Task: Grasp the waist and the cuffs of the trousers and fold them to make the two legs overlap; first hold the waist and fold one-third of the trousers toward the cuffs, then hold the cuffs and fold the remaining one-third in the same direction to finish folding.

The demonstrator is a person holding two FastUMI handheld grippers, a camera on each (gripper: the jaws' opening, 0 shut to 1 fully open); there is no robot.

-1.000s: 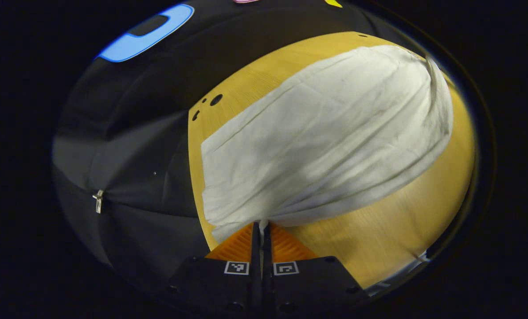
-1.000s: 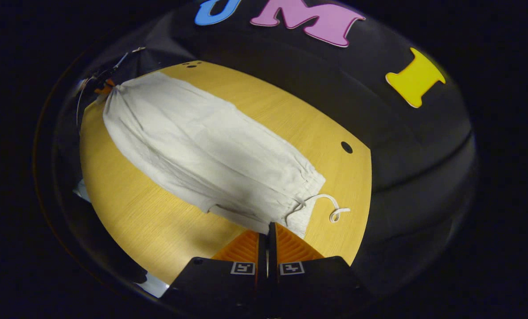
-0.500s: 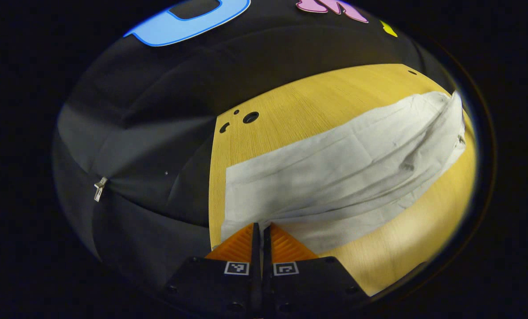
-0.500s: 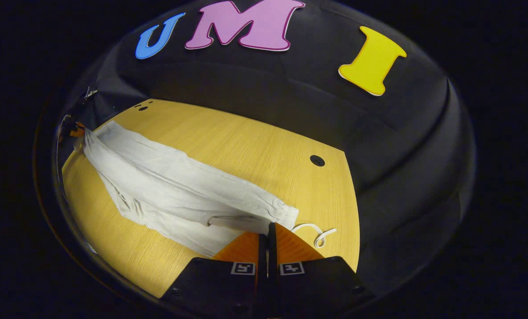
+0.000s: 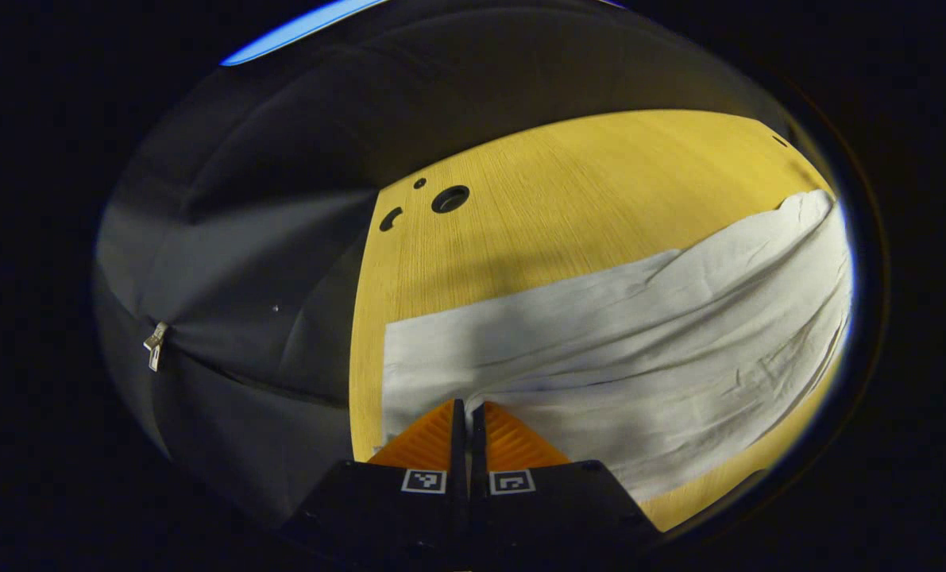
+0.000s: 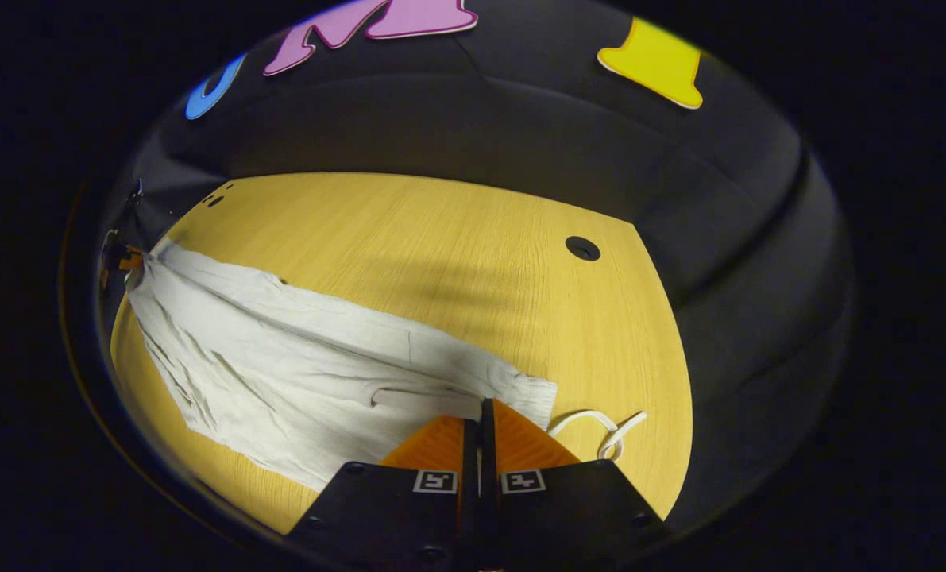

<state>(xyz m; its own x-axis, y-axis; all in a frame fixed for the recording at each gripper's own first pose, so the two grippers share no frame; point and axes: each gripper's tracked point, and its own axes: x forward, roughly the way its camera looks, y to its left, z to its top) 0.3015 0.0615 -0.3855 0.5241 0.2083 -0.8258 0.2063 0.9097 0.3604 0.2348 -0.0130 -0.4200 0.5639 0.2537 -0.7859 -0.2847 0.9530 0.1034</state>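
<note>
Pinching both ends: left gripper point(image 5: 467, 407) has its jaws pressed together on the cuff end of the trousers point(image 5: 615, 357), right gripper point(image 6: 480, 405) has its jaws pressed together on the waist edge point(image 6: 512, 393). Trousers lie low on the wooden table point(image 6: 441, 254), mostly flat, legs look laid one over the other with the nearer layer showing at the front edge. Long axis runs gripper to gripper; in the left gripper view fabric stretches off to the right from the jaws, in the right gripper view it stretches off to the left, ending at the far left gripper point(image 6: 127, 258). Waist end is nearest the right gripper, so the waist-toward-cuffs fold probably starts there, carried along that axis. Fabric is pale off-white, thin woven, creased, wrinkly toward the cuff end in the right gripper view. Gathered waistband, white drawstring point(image 6: 604, 429) looping loose on the table just beside the waist. Tabletop is yellow wood grain with round holes point(image 5: 450, 199).
</note>
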